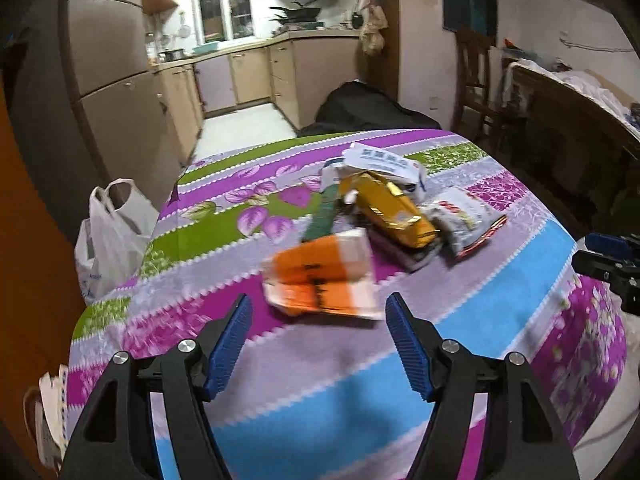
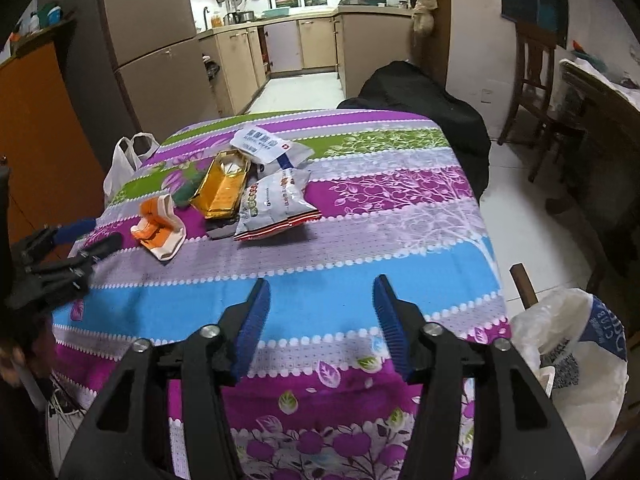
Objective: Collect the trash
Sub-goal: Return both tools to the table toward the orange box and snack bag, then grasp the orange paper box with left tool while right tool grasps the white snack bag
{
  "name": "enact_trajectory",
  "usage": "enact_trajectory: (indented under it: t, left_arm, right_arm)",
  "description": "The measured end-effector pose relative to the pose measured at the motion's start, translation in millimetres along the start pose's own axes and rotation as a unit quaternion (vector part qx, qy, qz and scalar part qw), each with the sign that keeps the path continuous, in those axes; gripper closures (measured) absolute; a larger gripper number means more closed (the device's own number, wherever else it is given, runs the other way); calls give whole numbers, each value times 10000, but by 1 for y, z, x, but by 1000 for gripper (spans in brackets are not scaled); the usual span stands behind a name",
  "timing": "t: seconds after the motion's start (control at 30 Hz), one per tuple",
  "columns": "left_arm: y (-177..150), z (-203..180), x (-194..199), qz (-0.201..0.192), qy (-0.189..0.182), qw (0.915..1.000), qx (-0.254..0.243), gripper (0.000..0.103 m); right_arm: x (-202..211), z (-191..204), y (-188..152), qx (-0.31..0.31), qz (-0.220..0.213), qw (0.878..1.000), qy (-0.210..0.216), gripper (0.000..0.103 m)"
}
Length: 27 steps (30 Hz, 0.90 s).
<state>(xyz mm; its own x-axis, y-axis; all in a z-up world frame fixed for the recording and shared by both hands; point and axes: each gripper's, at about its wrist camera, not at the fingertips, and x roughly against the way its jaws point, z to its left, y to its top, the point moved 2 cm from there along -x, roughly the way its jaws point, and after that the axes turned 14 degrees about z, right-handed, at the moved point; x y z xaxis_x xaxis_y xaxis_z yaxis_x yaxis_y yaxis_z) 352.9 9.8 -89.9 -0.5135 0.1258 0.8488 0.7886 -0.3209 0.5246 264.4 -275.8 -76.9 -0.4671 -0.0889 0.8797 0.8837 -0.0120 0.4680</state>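
The left hand-held gripper [image 1: 318,308] hangs wide open with nothing between its blue pads, just short of the crumpled orange-and-white wrapper [image 1: 320,276] on the desk [image 1: 500,280]. Behind that wrapper the rest of the litter sits bunched together: a gold packet [image 2: 222,188], a white pouch [image 2: 266,146] and a silver snack bag [image 2: 276,206]. The right hand-held gripper [image 2: 318,300] is also fully spread and holds nothing, above the blue stripe of the cloth. A white bin bag [image 2: 576,356] stands open beside the desk's right corner.
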Motion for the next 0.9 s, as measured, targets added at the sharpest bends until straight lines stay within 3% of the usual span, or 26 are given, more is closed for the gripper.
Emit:
enact_trajectory:
  t: [0.17,0.33,0.53,0.63,0.73,0.77,0.8,0.83,0.87,0.9]
  left_arm:
    - [22,25,-19,-87,-136,9980,-615,32]
    - [46,26,-56,-117,-485,9905,-1278,32]
    - [57,13,-79,-73,-793,9811,-1761,33]
    - [55,5,-82,-31,-930,9761,-1961,51]
    - [55,1,-87,-31,-974,9756,-1967,58]
    - [56,1,-87,-31,-1018,9757,-1938,65]
    - [55,1,-86,-42,-1116,9754,-1903,70]
    - [55,0,-84,-41,-1209,9747,-1878,87]
    - [53,-1,-83,-15,-1283,9739,-1871,97]
    - [51,-3,-82,-15,-1272,9737,-1892,97]
  right_arm:
    - [-19,2,9,-13,187,9995,237,45]
    - [-36,8,28,182,188,9979,599,20]
    - [-62,23,70,638,197,9951,729,15]
    - [-81,32,88,827,319,9940,641,15]
    - [-101,37,98,877,568,9929,572,15]
    - [-108,38,98,845,704,9924,543,17]
    - [-113,38,98,810,796,9919,577,26]
    - [-116,38,96,799,869,9910,630,33]
    - [-116,38,94,778,865,9909,674,35]
    - [-115,38,92,766,848,9909,717,38]
